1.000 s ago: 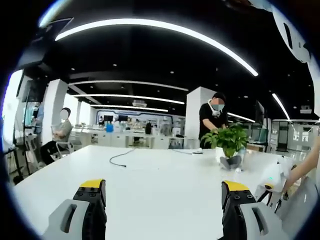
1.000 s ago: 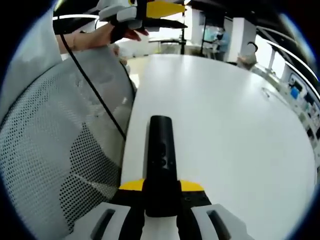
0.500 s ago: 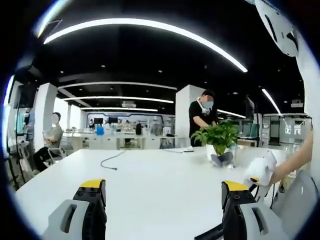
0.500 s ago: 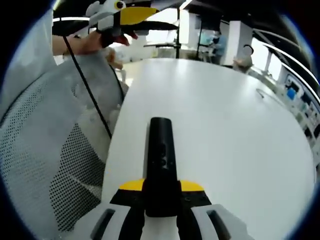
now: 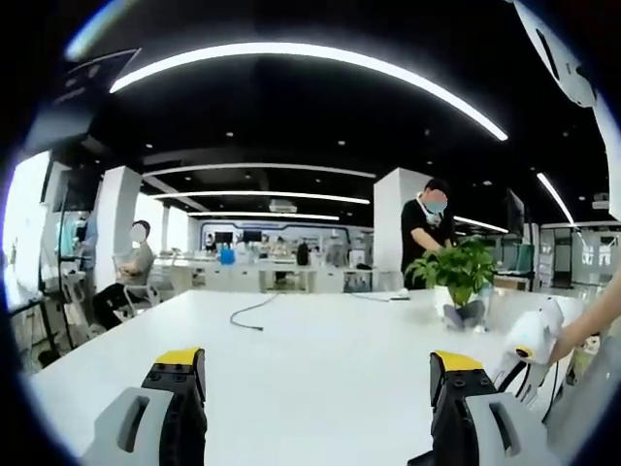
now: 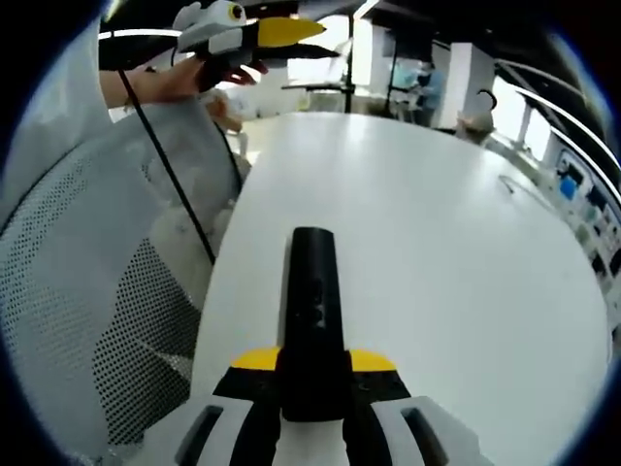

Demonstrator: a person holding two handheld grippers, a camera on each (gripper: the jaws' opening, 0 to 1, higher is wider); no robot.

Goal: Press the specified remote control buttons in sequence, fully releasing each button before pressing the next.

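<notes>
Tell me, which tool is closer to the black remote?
Right. The right tool is clamped on the remote. The left tool is held up in the air, far from it.

Bright ceiling light strips (image 5: pixel 320 58), glare on white table (image 6: pixel 437 223), fisheye-bent edges

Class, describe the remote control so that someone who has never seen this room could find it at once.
Start at the big white table beside the grey mesh chair. Above the table's near edge, the right gripper clamps a slim black remote control pointing away along its jaws. It is the one dark bar against the bare white tabletop.
</notes>
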